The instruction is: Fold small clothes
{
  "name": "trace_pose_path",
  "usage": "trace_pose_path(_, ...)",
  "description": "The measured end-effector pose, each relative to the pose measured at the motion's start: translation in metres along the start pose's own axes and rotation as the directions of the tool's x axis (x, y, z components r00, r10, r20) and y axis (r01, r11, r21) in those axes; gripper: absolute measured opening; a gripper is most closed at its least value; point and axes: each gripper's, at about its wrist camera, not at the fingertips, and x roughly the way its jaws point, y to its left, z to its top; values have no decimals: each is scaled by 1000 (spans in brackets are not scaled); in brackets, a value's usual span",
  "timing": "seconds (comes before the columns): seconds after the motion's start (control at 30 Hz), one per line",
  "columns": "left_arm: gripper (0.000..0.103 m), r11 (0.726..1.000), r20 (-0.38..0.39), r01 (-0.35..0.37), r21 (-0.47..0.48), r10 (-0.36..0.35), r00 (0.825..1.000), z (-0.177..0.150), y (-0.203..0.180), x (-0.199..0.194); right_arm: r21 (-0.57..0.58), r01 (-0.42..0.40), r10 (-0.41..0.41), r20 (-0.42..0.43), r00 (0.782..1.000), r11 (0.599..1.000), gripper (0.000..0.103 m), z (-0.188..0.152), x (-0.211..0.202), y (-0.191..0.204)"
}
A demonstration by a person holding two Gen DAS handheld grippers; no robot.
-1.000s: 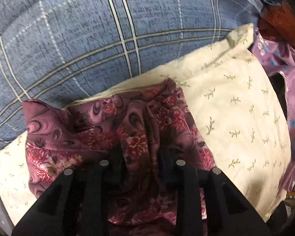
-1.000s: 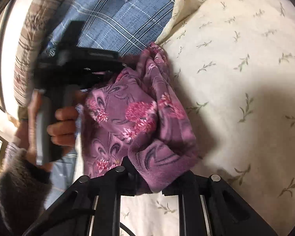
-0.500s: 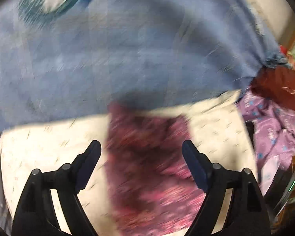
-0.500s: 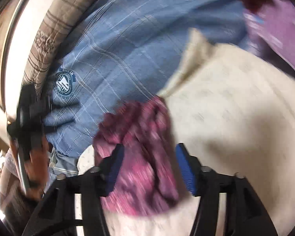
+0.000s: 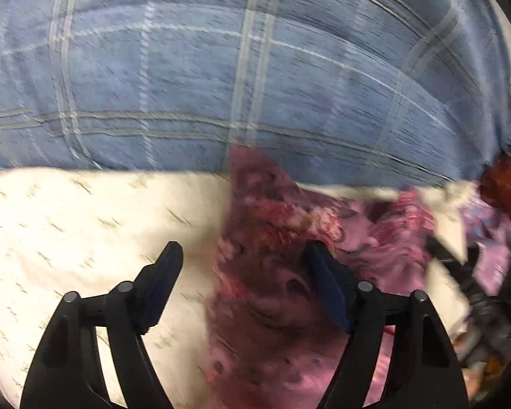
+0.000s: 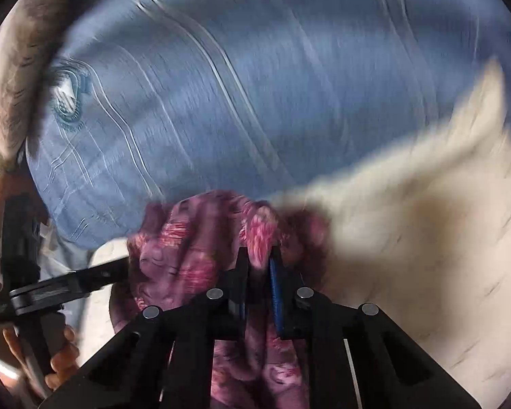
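A small purple-pink floral garment [image 5: 276, 272] lies bunched on a cream pillow with leaf sprigs [image 5: 85, 231]. My left gripper [image 5: 243, 255] is open just above it, its left finger over the pillow and its right finger over the cloth. In the right wrist view my right gripper [image 6: 259, 255] is shut on a fold of the floral garment [image 6: 194, 238], which drapes below the jaws. The left gripper's body [image 6: 51, 286] and the hand holding it show at the left of that view. Both views are motion-blurred.
A blue plaid cover [image 5: 255, 68] fills the background behind the pillow. A lilac patterned garment [image 5: 490, 231] and a rust-red cloth [image 5: 507, 184] lie at the right edge. A brown striped cushion [image 6: 24, 51] sits at the far left.
Both grippers let go of the garment and pulled back half a second ago. Now the right gripper has closed on a fold of it again; the left stays open and has shifted left.
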Motion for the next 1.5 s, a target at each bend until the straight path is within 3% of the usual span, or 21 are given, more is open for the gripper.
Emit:
trace_pose_path(0.07,71,998,-27,-67,-10,67,997,1,4,17,43,61,-61,8,998,997,4,9,4,-21)
trace_pose_path(0.17,68,997,-84,-65,-39,62,995,-2,16,37,99,134,-126,-79,989,986,3,7,29,-54)
trace_pose_path(0.2,67,998,-83,-30,-60,25,996,-2,21,35,124,100,-88,-100,991,987,4,6,32,-60)
trace_pose_path(0.27,67,996,-74,35,-84,-41,996,1,30,25,220,-66,89,-99,991,973,9,3,23,-70)
trace_pose_path(0.3,67,994,-74,47,-94,-54,996,1,35,21,239,-124,149,-87,985,963,17,4,18,-68)
trace_pose_path(0.33,66,991,-72,66,-113,-75,995,0,40,15,240,-161,186,-84,979,957,36,5,14,-65)
trace_pose_path(0.4,66,987,-54,95,-130,-103,993,-6,54,0,222,-191,215,-91,972,956,56,4,6,-56)
trace_pose_path(0.57,67,982,-38,127,-141,-133,990,-38,77,-29,197,-153,174,-94,980,968,51,-10,1,-40)
trace_pose_path(0.63,67,981,-23,140,-133,-144,989,-53,83,-40,206,-192,207,-49,977,959,51,-17,-8,-35)
trace_pose_path(0.7,67,979,-21,150,-140,-155,988,-63,93,-46,211,-214,235,-79,969,954,51,-26,-8,-30)
trace_pose_path(0.87,67,974,-61,159,-159,-171,983,-84,98,-43,180,-188,215,-147,965,966,51,-43,8,-16)
trace_pose_path(0.93,67,971,-61,166,-171,-178,982,-90,99,-41,161,-169,195,-160,968,972,12,-43,13,-9)
trace_pose_path(1.07,70,978,-40,153,-140,-160,986,-91,87,-41,23,-88,90,-89,992,996,11,-25,-5,12)
trace_pose_path(1.13,76,989,-50,108,-106,-114,992,-91,73,-31,-14,-35,34,-73,997,999,11,-15,1,11)
trace_pose_path(1.17,76,993,-62,87,-85,-92,994,-91,65,-24,-33,23,-27,-102,994,999,12,-14,17,6)
trace_pose_path(1.23,77,997,-88,60,-58,-65,994,-96,65,-16,-34,47,-53,-197,979,998,17,-21,44,-2)
trace_pose_path(1.4,76,971,-73,175,-164,-188,979,-102,97,-42,75,-32,37,-64,997,997,33,-17,-6,-15)
trace_pose_path(1.5,76,970,-16,194,-148,-198,980,-114,100,-65,-5,-150,150,-15,989,989,33,-29,-39,2)
